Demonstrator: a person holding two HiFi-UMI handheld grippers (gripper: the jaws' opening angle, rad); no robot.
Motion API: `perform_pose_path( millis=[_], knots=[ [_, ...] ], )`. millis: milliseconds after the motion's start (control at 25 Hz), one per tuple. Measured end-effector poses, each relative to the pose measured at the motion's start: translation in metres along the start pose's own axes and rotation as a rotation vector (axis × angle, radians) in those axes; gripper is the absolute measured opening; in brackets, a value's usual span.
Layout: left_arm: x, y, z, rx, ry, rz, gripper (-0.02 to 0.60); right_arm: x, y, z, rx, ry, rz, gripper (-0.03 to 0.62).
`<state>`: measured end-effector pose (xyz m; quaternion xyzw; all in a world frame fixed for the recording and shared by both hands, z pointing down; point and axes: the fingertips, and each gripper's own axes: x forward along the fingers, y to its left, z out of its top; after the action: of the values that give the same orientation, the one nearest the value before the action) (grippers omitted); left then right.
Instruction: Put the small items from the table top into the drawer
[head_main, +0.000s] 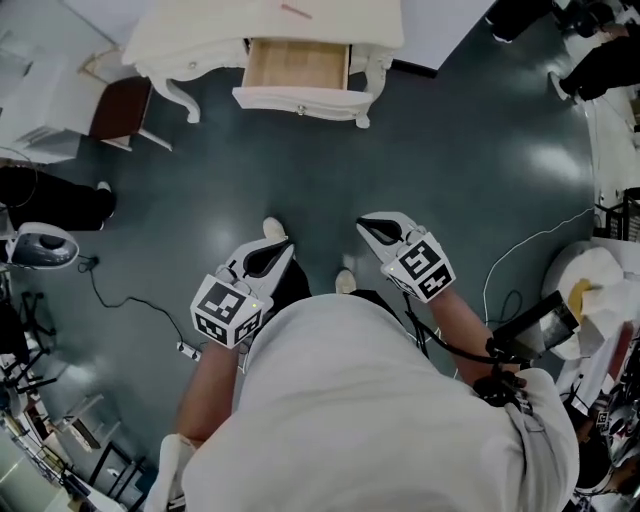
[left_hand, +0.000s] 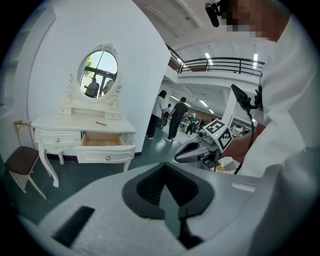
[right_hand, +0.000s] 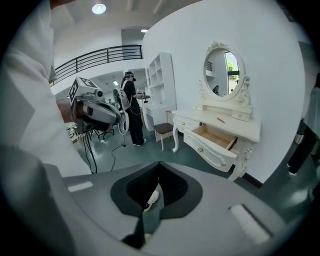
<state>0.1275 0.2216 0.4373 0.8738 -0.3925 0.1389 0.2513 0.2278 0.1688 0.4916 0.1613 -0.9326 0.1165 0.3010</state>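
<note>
Close in front of your waist, you hold the left gripper (head_main: 283, 245) and the right gripper (head_main: 368, 228) side by side. Both point ahead and somewhat down, and each claw is pinched together on nothing. The right gripper view shows only the dark floor (head_main: 400, 150) and a shoe (right_hand: 153, 198) past its pads. That carry reads as a walking posture, because nothing is within reach yet. A wide stretch of floor separates you from the white dressing table (head_main: 200, 40). Its drawer (head_main: 297, 65) is pulled out toward you with its wooden bottom bare, likely left open so that items can drop straight in from above. Behind the drawer, on the table top, lies the one small item I can pick out, a thin reddish stick (head_main: 296, 11). It lies flat with its long axis roughly along the table's width, slightly skewed. Which end is its tip is too small to tell. You will probably want a claw to close across the stick, not along its length. Farthest back, the oval mirror (left_hand: 98, 75) stands against the wall.
</note>
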Motion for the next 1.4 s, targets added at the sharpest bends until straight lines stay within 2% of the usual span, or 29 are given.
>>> perform_pose_path(
  millis=[120,280,480,840,960,1120,1400],
  knots=[
    [-0.001,0.043,0.021,0.019,0.0,-0.063,0.003,0.025,-0.021,0.034,0.015,0.009,-0.064,0.002],
    [-0.008,0.091,0.055,0.087,-0.003,-0.14,0.003,0.052,-0.057,0.075,0.018,0.018,-0.155,0.003],
    [-0.025,0.162,0.071,0.112,0.014,-0.17,0.003,0.087,-0.101,0.119,0.027,0.023,-0.248,0.003],
    [-0.049,0.203,0.09,0.027,-0.073,-0.099,0.003,0.097,-0.163,0.162,-0.029,0.058,-0.317,0.003],
    [-0.026,0.228,0.105,0.018,-0.066,-0.07,0.003,0.116,-0.221,0.167,-0.049,0.084,-0.309,0.009],
    [0.0,0.263,0.14,-0.004,-0.075,0.011,0.003,0.142,-0.301,0.176,-0.06,0.106,-0.286,0.015],
    [0.042,0.309,0.188,-0.055,-0.078,0.122,0.003,0.2,-0.415,0.195,-0.095,0.143,-0.223,0.023]
  ],
)
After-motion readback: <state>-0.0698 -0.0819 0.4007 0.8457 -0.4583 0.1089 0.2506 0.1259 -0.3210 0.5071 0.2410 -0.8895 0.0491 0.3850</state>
